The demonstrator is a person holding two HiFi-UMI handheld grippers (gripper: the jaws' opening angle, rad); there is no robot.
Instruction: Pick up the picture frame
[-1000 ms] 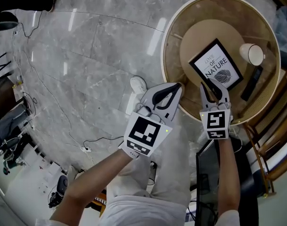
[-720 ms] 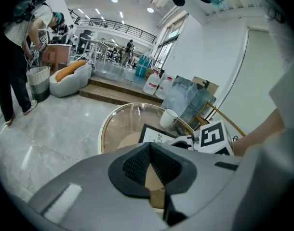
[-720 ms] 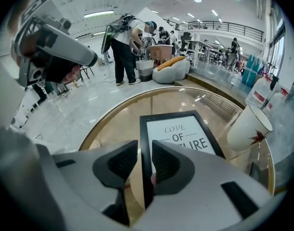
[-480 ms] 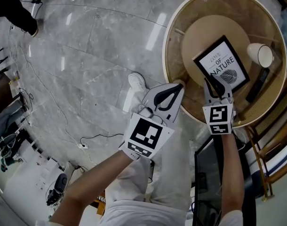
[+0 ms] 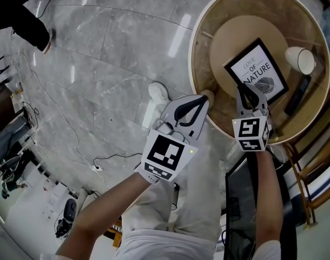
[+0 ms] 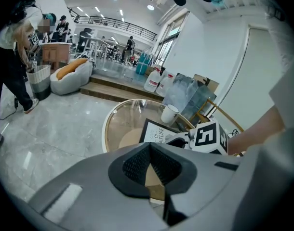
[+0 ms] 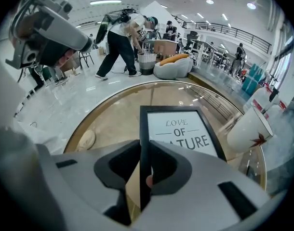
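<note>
My right tongs are pinched onto the near left border of the picture frame; the black moulding runs straight down between the pads. From the head view the tips sit at the frame's near corner, and it lies flat, or nearly so, on the round glass surface. My left tongs are pressed together with nothing between them, held off the rim on my side.

I judge the frame to be light and stiff: a thin rectangular black border round a white printed sheet, probably behind glass or clear plastic. That front would be slick and could crack, so the moulding is the right place to hold, not the face. Gripped this close to a corner, it will want to swing and droop once it leaves the surface, and the smooth border could slide in the pads. I would lift slowly and keep it level.

The surface is clear glass in a pale wood-coloured ring, with a tan disc showing beneath it. A white cup stands just beyond the frame's right side, and a dark flat bar lies near it, so I want no sideways sweep. The floor below is polished grey stone.
</note>
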